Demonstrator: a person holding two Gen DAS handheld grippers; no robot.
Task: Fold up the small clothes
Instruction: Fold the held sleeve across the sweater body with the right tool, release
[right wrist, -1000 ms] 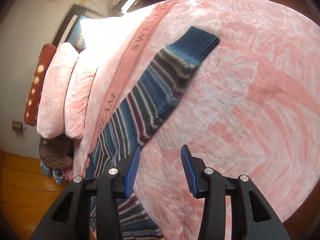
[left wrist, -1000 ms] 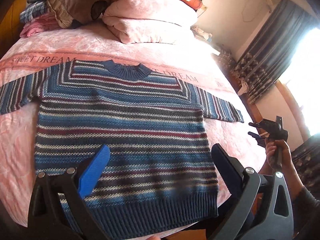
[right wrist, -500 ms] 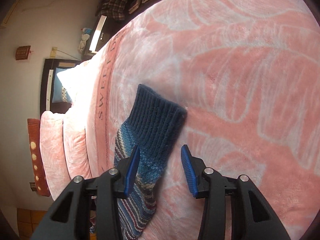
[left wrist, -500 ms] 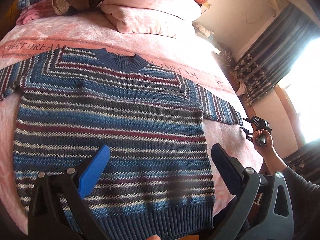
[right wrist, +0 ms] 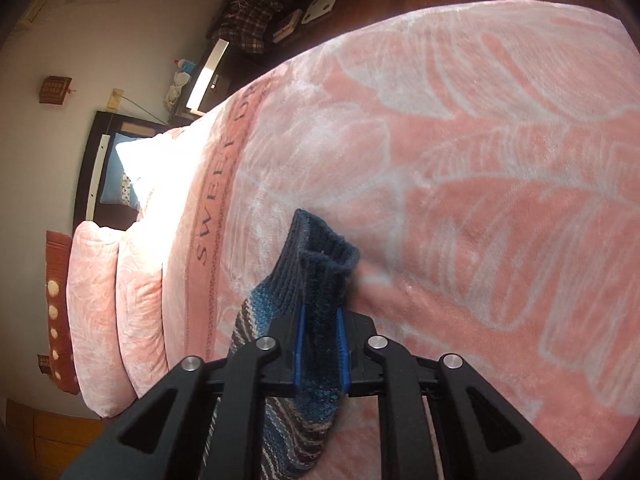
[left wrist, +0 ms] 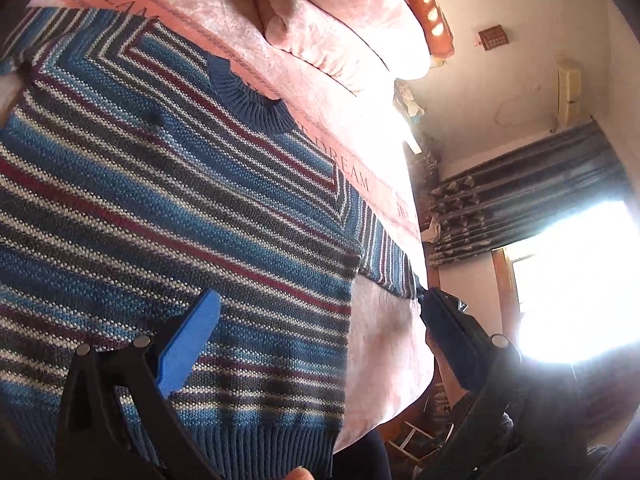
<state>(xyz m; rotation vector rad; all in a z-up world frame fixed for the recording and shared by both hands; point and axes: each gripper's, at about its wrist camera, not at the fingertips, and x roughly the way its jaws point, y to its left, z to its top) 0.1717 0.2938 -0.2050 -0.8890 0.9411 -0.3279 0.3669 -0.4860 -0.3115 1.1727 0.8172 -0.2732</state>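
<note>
Right wrist view: the right hand-held gripper (right wrist: pixel 320 344) is clamped on the striped sweater's dark cuff (right wrist: pixel 324 264), low centre of frame, over the pink bed (right wrist: pixel 500 168). Left wrist view shows the sweater (left wrist: pixel 180 200) spread flat across the frame's left, with the left hand-held gripper (left wrist: pixel 320 340) spread apart above its hem.

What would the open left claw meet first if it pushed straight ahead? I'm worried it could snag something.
Most likely the striped sweater: its body fills the view ahead of the left claw, lying flat on the pink blanket. How far off it lies is unclear.

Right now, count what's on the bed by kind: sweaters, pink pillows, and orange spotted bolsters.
Striped sweater: 1
Pink pillows: 2
Orange spotted bolster: 1
Total: 4
</note>
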